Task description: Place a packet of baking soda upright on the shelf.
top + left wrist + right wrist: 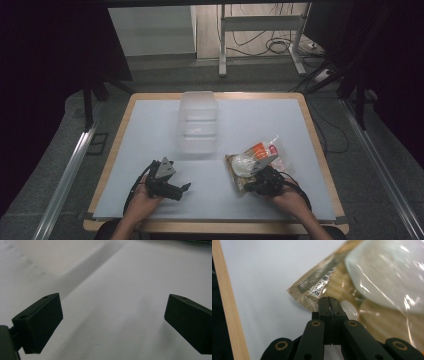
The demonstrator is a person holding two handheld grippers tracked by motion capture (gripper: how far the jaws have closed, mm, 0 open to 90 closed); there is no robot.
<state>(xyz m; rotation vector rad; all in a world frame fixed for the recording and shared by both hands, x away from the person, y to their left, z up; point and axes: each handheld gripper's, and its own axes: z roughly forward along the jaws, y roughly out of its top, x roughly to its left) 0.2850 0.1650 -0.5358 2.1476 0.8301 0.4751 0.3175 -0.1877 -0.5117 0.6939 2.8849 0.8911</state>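
The right gripper has its jaws pinched together on the ribbed edge of a crinkly clear-and-tan snack packet, printed with a code, lying ahead of it; left gripper gapes wide over bare white table

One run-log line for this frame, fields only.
left gripper: open, over bare table | right gripper: shut on snack packet edge | clear plastic container: mid-table, untouched
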